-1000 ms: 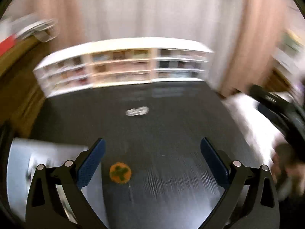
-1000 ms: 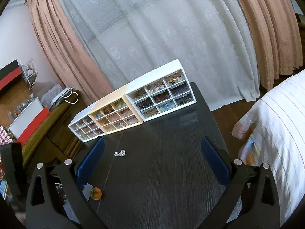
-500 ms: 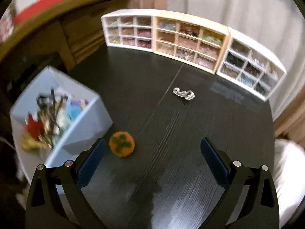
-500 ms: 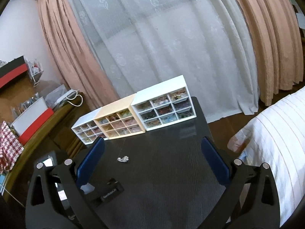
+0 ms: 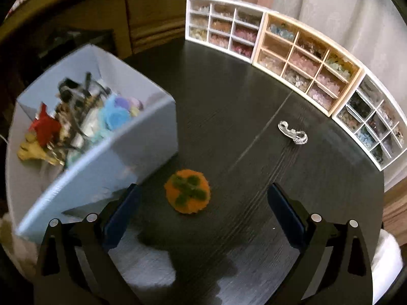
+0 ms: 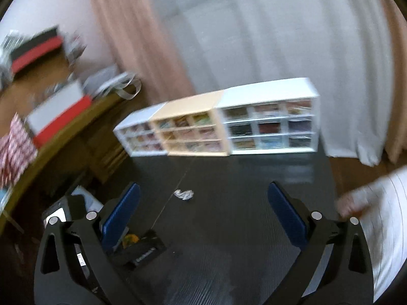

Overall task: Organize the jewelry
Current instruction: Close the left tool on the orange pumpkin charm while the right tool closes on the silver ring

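Left wrist view: orange felt piece (image 5: 187,191) with a green cross-shaped top lies on the black table (image 5: 229,96), ahead of the left gripper (image 5: 202,211), between the fingers' lines but nearer the left pad. It looks round, so no long axis to align with. It sits just beside the front wall of the pale blue box (image 5: 119,152), apart from it by a thin strip of table.

Left gripper: jaws spread wide, nothing held.

Clear crystal piece (image 5: 292,133) lies farther out, ahead and to the right, near the right-hand white drawer unit (image 5: 374,124). Its long axis runs diagonally, from upper left to lower right in this view. Beige drawer unit (image 5: 305,62) and a second white unit (image 5: 221,23) complete the row at the table's far edge. The box holds a mixed heap of coloured accessories; single items not resolvable.

Right wrist view (motion-blurred): right gripper (image 6: 203,218) also spread, empty, held higher and well back. Crystal piece (image 6: 183,194) is ahead, left of centre.

Judgement: left gripper is the nearer to the orange piece; a short forward-and-down reach should bracket it. Risk: left finger nudging the box wall.
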`<act>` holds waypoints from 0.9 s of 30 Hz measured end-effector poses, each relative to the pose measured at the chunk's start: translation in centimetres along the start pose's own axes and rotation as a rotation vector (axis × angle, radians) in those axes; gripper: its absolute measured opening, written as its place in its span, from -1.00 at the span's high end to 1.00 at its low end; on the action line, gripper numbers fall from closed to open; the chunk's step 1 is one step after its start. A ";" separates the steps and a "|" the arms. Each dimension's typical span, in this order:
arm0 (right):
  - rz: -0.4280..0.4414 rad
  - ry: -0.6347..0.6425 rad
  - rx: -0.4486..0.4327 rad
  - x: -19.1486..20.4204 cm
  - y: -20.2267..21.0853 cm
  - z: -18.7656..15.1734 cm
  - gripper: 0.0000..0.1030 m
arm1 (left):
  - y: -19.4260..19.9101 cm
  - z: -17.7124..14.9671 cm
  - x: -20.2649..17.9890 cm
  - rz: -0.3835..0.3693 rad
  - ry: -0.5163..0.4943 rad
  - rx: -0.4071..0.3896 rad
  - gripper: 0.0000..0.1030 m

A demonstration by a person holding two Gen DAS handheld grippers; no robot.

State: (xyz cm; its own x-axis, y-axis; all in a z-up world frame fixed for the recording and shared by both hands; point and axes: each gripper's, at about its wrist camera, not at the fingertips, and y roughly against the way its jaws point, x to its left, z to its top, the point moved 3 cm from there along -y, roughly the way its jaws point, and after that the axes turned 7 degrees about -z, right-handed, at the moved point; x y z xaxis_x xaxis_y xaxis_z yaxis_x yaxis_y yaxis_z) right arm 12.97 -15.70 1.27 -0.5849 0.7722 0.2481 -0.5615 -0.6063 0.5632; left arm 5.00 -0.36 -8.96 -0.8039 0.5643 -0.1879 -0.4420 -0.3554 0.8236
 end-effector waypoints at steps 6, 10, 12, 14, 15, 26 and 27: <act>0.037 0.068 0.028 1.0 -2.5 0.9 -0.81 | -0.9 0.1 -0.3 -0.001 -0.007 0.030 -0.73; 0.017 0.157 0.112 1.0 -5.6 0.3 -0.68 | -0.8 0.1 -0.6 0.000 -0.039 0.025 -0.59; 0.008 0.226 0.155 1.5 -6.9 -0.1 -0.64 | -0.7 -0.1 -0.8 0.021 -0.064 0.023 -0.51; 0.008 0.279 0.203 2.3 -8.4 -0.8 -0.59 | -0.8 -0.3 -1.5 0.046 -0.138 0.031 -0.51; 0.011 0.308 0.229 2.8 -9.2 -1.2 -0.57 | -0.9 -0.4 -1.6 0.038 -0.150 0.033 -0.51; -0.009 0.442 0.303 4.4 -13.5 -2.2 -0.24 | 0.0 -1.2 -1.7 -0.029 -0.204 -0.004 -0.09; -0.006 0.466 0.309 4.7 -13.8 -2.4 -0.19 | 0.0 -1.2 -1.7 -0.030 -0.207 -0.003 -0.08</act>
State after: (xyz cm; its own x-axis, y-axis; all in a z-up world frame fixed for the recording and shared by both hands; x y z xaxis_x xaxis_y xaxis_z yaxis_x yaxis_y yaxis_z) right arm 16.56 -4.15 -7.23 -0.8187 0.5669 -0.0909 -0.4085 -0.4640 0.7860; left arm 5.90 -2.26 -9.25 -0.6912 0.7160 -0.0979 -0.4659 -0.3381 0.8177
